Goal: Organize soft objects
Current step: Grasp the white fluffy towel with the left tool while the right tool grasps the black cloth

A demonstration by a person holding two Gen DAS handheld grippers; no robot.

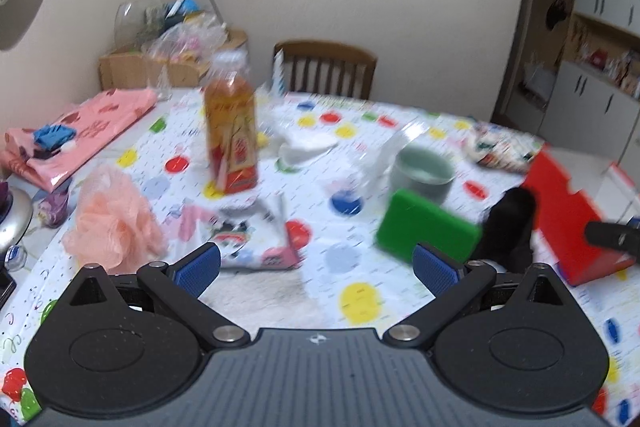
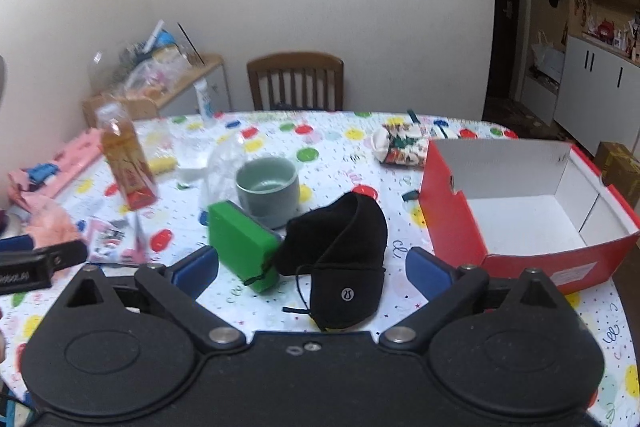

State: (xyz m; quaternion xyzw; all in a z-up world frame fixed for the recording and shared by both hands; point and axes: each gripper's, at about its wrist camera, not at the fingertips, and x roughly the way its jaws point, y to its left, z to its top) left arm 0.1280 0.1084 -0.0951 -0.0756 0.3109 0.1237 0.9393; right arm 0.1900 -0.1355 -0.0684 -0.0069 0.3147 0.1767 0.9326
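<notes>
A black soft pouch [image 2: 340,259] lies on the dotted tablecloth between the wide-open fingers of my right gripper [image 2: 312,273]. A green sponge [image 2: 242,245] leans against its left side; it also shows in the left wrist view [image 1: 426,227]. An empty red box [image 2: 520,215] with a white inside stands to the right. My left gripper [image 1: 316,267] is open and empty above a small printed pack [image 1: 256,239]. A peach bath pouf [image 1: 116,223] lies to its left. A printed soft bundle [image 2: 402,143] lies at the far side.
A tea bottle [image 1: 232,131] stands mid-table. A grey-green cup [image 2: 267,187] sits behind the sponge, with clear plastic [image 2: 218,167] beside it. Pink folded cloth [image 1: 76,131] lies at the left edge. A wooden chair [image 2: 296,83] stands behind the table.
</notes>
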